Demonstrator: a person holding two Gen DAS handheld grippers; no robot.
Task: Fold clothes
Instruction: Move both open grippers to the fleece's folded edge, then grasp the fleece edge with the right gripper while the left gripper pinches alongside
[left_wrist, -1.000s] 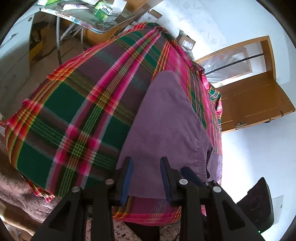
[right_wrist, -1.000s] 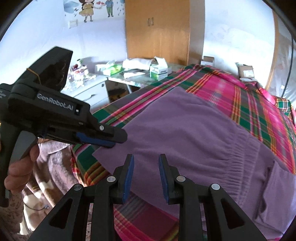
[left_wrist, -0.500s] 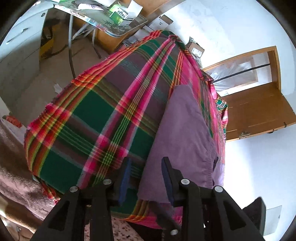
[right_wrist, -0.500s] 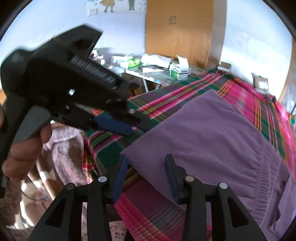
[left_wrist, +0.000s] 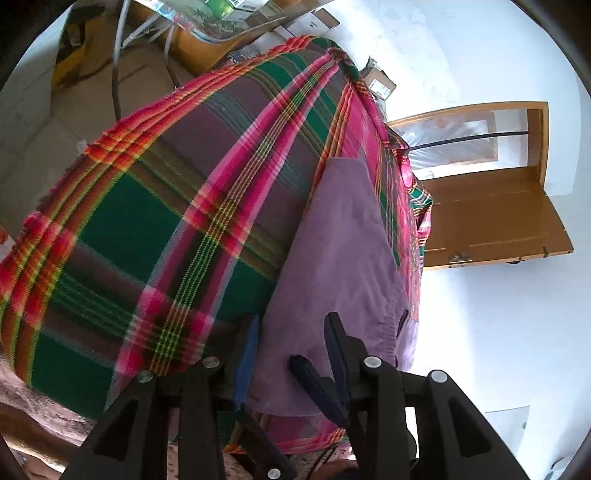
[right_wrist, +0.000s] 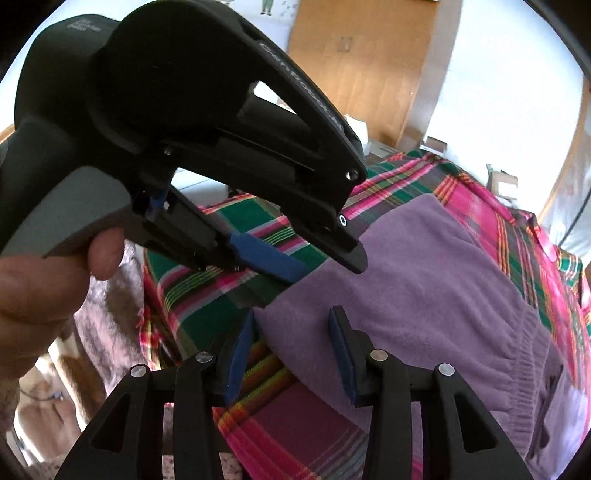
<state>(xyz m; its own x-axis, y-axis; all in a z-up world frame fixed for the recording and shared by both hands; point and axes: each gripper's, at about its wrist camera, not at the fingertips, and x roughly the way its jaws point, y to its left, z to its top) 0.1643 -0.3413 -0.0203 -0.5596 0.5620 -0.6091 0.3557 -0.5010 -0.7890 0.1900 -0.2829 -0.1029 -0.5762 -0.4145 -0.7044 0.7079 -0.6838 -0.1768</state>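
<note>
Garment: purple fleece trousers (right_wrist: 436, 280) lie flat on the plaid blanket (left_wrist: 155, 206) covering the bed.
Left tool (left_wrist: 291, 350): fingers spread wide, straddling the near corner of the trousers, nothing clamped.
Right tool (right_wrist: 291, 343): fingers spread, around the same near edge, nothing clamped.
Hand (right_wrist: 44, 273): holds the left tool's handle.

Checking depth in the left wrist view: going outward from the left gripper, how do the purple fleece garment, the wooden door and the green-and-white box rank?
1. Purple fleece garment, between the left gripper fingers.
2. Wooden door, right, beyond the bed.
3. Green-and-white box, top edge, across the room.
</note>
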